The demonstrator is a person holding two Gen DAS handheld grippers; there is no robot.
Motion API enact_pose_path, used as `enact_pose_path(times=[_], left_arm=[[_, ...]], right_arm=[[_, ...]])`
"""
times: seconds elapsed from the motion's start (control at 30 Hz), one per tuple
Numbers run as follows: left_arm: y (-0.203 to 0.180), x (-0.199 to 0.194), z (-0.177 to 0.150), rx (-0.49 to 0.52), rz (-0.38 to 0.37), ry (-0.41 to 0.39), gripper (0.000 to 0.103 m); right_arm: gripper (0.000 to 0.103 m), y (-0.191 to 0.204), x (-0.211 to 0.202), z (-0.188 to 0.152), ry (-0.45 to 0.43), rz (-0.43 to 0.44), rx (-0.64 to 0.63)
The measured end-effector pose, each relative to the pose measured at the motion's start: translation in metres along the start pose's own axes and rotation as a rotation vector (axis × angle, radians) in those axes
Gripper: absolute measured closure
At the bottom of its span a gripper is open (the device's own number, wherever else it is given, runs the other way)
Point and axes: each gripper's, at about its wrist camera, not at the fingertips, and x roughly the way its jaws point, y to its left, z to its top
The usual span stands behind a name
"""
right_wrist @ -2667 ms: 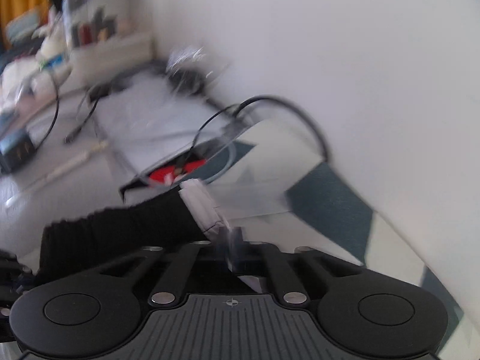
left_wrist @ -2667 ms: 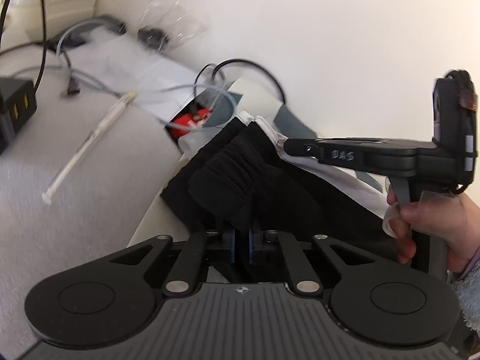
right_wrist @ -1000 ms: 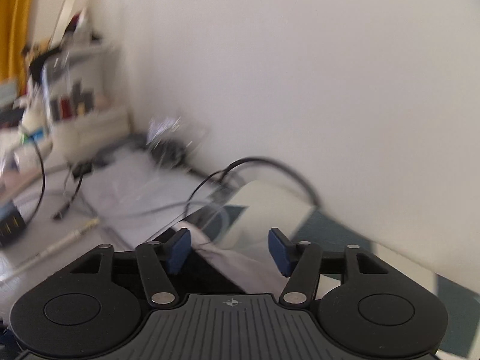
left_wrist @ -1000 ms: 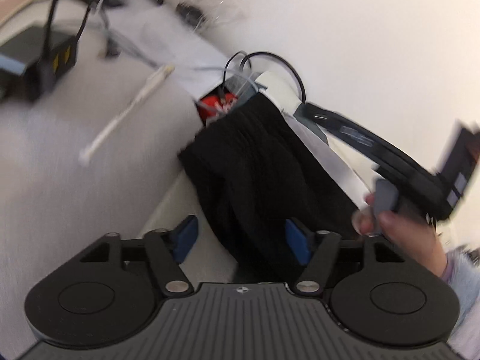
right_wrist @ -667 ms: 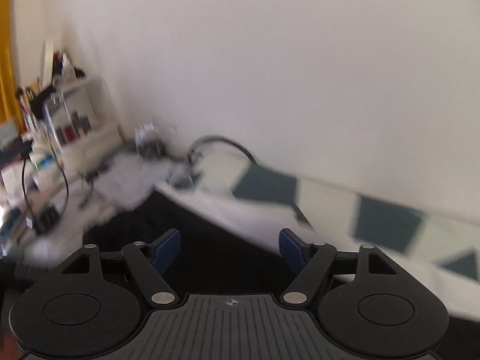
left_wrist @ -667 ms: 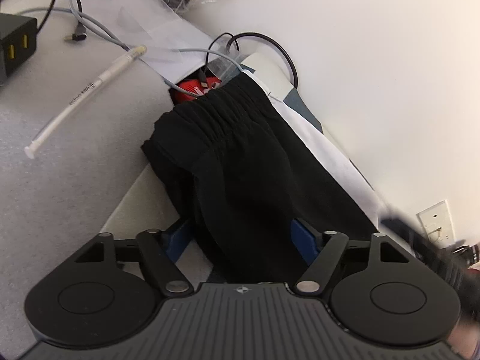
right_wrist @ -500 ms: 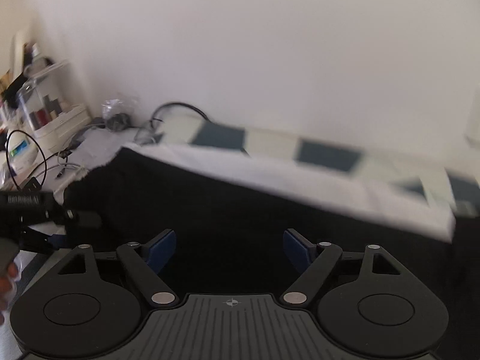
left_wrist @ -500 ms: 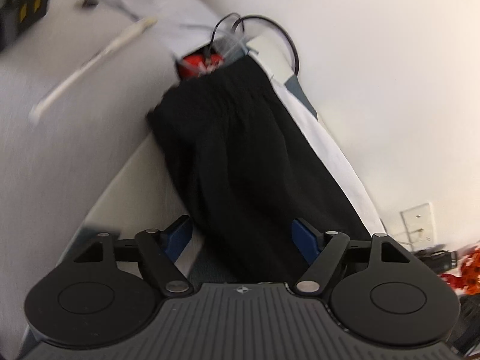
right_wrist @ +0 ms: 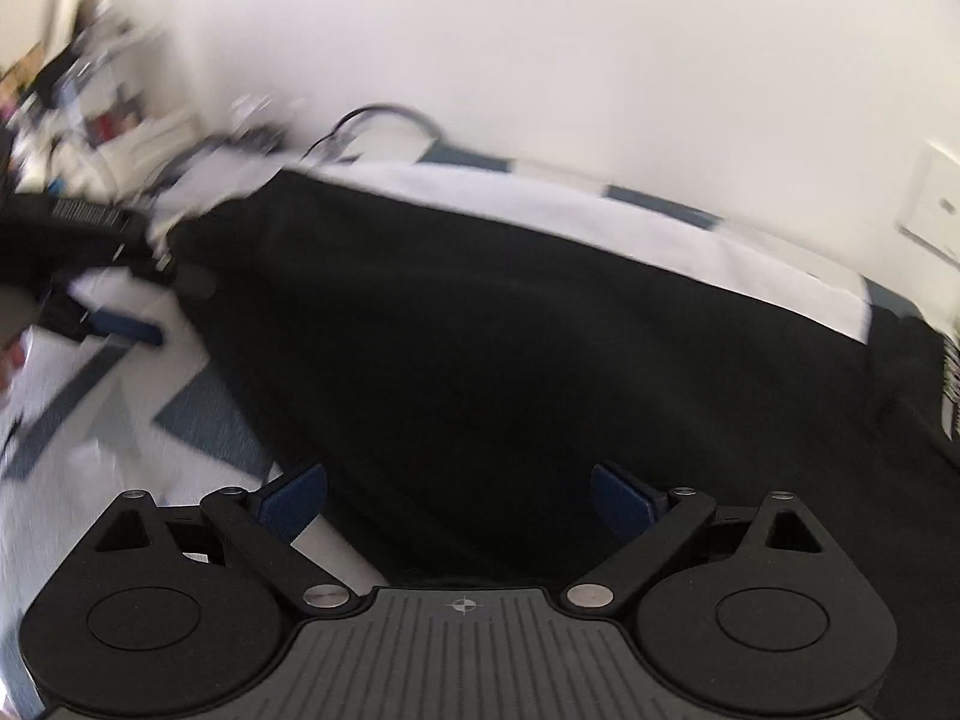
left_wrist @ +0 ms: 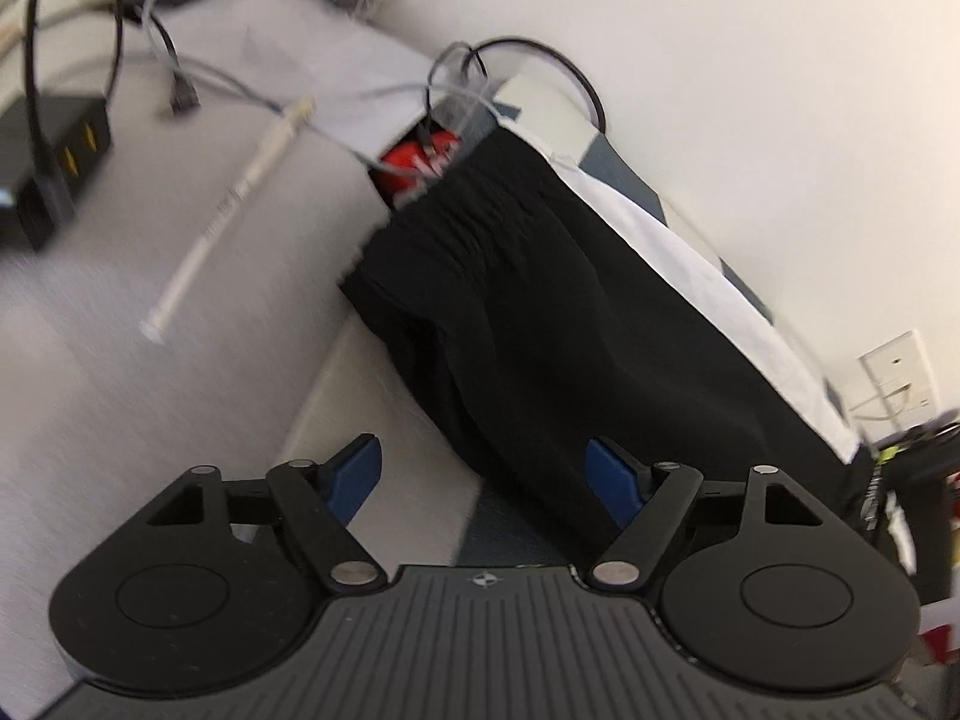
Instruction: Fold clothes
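Black trousers with an elastic waistband lie stretched along the wall on a blue and cream checked mat; they also fill the right wrist view. A white cloth strip lies along their far side. My left gripper is open and empty, hovering just short of the trousers' near edge. My right gripper is open and empty, low over the middle of the trousers. The left gripper also shows in the right wrist view at the left.
Grey carpet lies left of the mat with a white stick, grey cables and a black power brick. A red item sits by the waistband. A wall socket is at the right.
Both grippers let go of the trousers' waistband and opened. The trousers now lie flat along the wall. The right gripper swung right toward the legs; the left pulled back.
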Motion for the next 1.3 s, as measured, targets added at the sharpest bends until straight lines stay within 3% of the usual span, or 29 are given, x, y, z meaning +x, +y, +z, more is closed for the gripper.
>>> enact_pose_path(times=[0.1,0.17,0.23,0.3,0.33,0.4,0.5,0.67,0.77,0.87,0.9,0.97,1.03,1.13,1.23,1.3], left_arm=[[-0.001,-0.002,0.000,0.029,0.026,-0.002,0.023],[-0.005,-0.003,-0.004,0.051,0.037,0.013,0.021],[-0.011,0.001,-0.006,0.082,0.031,0.039,0.015],[-0.012,0.007,-0.010,0.076,-0.018,0.067,0.014],[-0.013,0.010,-0.011,0.074,-0.042,0.081,0.014],[-0.011,0.014,-0.012,0.025,-0.057,0.085,0.014],[-0.012,0.015,-0.010,0.012,-0.052,0.088,0.014],[-0.010,0.023,-0.012,-0.060,-0.114,0.124,0.014],[-0.009,0.028,-0.013,-0.103,-0.152,0.145,0.014],[-0.008,0.033,-0.013,-0.146,-0.190,0.167,0.013],[-0.007,0.034,-0.014,-0.160,-0.202,0.174,0.011],[-0.007,0.037,-0.014,-0.189,-0.227,0.188,0.009],[-0.008,0.040,-0.016,-0.209,-0.258,0.208,0.009],[-0.009,0.046,-0.020,-0.264,-0.295,0.205,0.012],[-0.010,0.047,-0.016,-0.266,-0.265,0.090,0.018],[-0.003,0.053,-0.011,-0.323,-0.277,0.039,0.018]], right_arm=[[0.009,-0.026,-0.021,-0.006,-0.030,-0.061,0.175],[0.009,-0.052,-0.041,-0.019,-0.040,-0.100,0.358],[0.009,-0.078,-0.062,-0.036,-0.036,-0.196,0.551],[0.009,-0.102,-0.081,-0.052,-0.005,-0.318,0.669],[0.011,-0.104,-0.086,-0.055,0.019,-0.379,0.617],[0.012,-0.090,-0.083,-0.053,0.044,-0.474,0.383],[0.010,-0.056,-0.065,-0.046,0.010,-0.371,0.152],[0.007,0.002,-0.013,-0.034,0.006,-0.139,0.000],[0.009,0.031,0.018,-0.034,0.027,-0.142,-0.160],[0.009,0.040,0.029,-0.032,-0.004,-0.128,-0.195],[0.016,0.039,0.031,-0.029,-0.010,-0.117,-0.191],[0.067,0.029,0.033,-0.021,-0.021,-0.061,-0.150],[0.092,0.020,0.034,-0.012,-0.026,-0.030,-0.094],[0.093,0.011,0.027,0.000,-0.065,0.021,-0.022],[0.094,0.008,0.017,0.000,-0.088,0.054,-0.020],[0.094,0.005,0.014,-0.002,-0.094,0.074,-0.013]])
